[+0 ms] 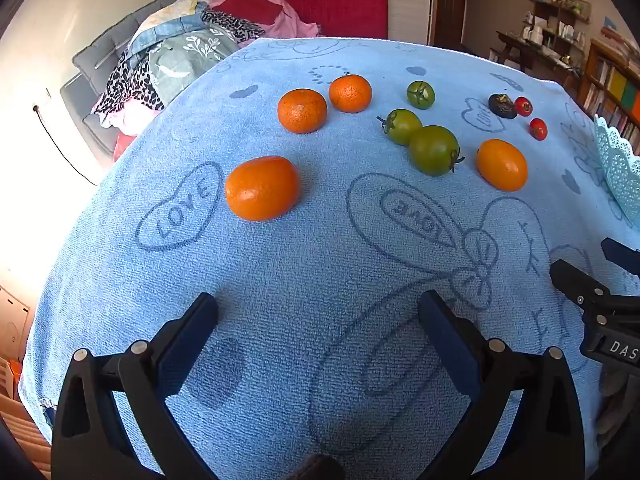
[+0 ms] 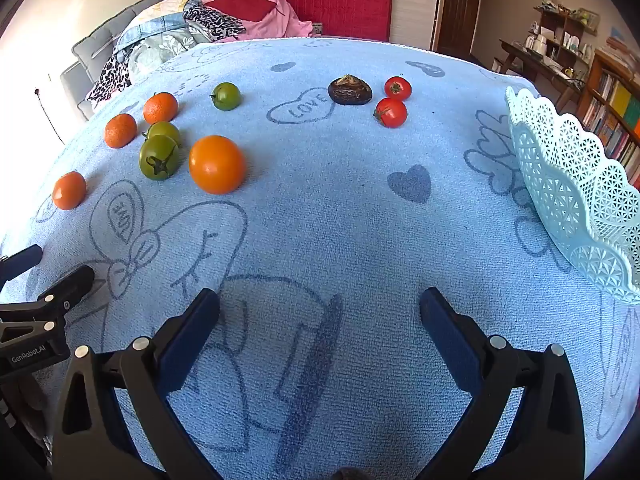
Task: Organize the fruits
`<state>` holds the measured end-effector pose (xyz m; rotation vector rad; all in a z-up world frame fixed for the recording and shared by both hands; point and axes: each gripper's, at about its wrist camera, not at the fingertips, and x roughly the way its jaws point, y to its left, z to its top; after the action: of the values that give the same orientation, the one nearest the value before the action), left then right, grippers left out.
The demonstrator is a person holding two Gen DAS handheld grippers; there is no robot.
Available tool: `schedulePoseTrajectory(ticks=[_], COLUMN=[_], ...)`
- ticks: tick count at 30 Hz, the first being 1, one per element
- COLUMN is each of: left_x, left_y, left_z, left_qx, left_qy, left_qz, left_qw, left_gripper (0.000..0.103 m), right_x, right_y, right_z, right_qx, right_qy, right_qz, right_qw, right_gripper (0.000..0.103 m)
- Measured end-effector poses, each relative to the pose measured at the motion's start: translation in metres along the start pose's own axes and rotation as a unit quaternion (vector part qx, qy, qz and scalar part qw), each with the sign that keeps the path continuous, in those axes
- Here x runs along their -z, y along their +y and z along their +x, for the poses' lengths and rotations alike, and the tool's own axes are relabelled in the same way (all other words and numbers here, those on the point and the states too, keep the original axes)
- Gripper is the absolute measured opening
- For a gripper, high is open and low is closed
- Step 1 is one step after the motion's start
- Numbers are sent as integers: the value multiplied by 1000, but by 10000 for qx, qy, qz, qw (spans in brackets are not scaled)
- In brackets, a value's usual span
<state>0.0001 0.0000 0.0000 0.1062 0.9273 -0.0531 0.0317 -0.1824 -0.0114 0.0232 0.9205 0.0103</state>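
Fruit lies scattered across the far half of a worktop draped in a blue towel (image 2: 320, 220), none of it yet in the pale lace-pattern basket (image 2: 568, 200) standing at the right edge. The left gripper (image 1: 318, 312) and right gripper (image 2: 320, 308) hover side by side over the bare near edge, jaws of both spread wide with nothing between them.

Toward the far left sit four orange fruits, the nearest (image 1: 262, 188) lying alone and two mandarins (image 1: 302, 111) close together beyond it. Three green tomatoes cluster mid-worktop; two of them (image 1: 434, 150) touch, and a smooth orange fruit (image 2: 217, 165) rests just beside the pair. Toward the far right, two red tomatoes (image 2: 391, 112) lie next to a dark, shrivelled fruit (image 2: 350, 90).

Round fruit on soft towelling looks likely to roll if nudged by one jaw before the other closes. Reaching into the green cluster risks knocking the neighbour away. Tomatoes could bruise or split under a hard squeeze, and the light basket, close to the edge, might slide or tip if bumped.
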Motion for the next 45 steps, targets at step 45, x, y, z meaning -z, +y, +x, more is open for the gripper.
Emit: schedulePoseTrajectory(ticks=[45], left_x=[-1], left_y=[-2], left_z=[0], left_qx=[11], left_qy=[-29], left_qz=[19], left_qw=[10000], left_gripper=[98], right_x=[-2], right_y=[-1], right_z=[2], right_qx=[-87], right_qy=[85], right_qz=[-8], right_qw=[9999], right_gripper=[101])
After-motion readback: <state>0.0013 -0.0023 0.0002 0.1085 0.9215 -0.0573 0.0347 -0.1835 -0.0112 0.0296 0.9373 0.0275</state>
